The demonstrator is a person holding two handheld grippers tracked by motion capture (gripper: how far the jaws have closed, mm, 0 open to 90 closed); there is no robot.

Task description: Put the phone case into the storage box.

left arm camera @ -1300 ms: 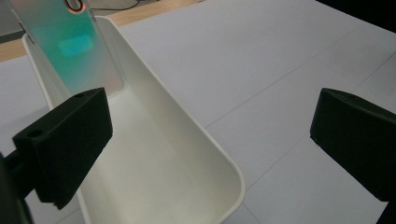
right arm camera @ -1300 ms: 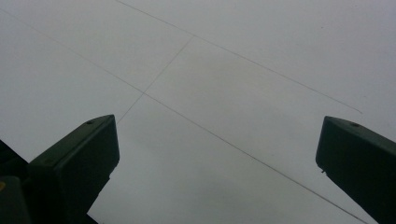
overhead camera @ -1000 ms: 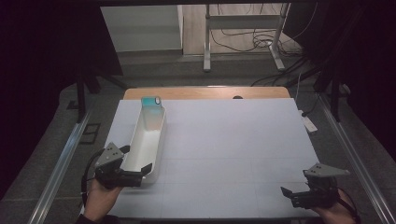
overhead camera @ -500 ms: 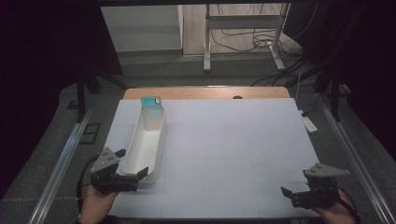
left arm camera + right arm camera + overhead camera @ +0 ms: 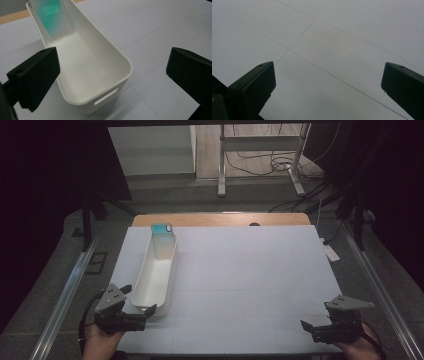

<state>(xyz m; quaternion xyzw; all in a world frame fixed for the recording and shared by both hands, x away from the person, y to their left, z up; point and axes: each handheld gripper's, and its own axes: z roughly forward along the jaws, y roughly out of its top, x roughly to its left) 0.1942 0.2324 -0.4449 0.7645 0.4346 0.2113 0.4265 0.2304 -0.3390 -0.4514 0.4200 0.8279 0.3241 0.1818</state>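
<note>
Left gripper point(image 5: 142, 314) spread wide, empty, just short of white bin point(image 5: 155, 275) near end, left side of table point(image 5: 250, 285). Phone point(image 5: 162, 237) leaned inside far end. Right gripper point(image 5: 312, 326) wide, idle. Best straddled bin rim squarely before closing; lifted level, kept phone from sliding.

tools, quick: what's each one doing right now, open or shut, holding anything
Left tool: open, holding nothing, jaws spread at the near end of the white bin.
Right tool: open, holding nothing, above the bare table.
</note>
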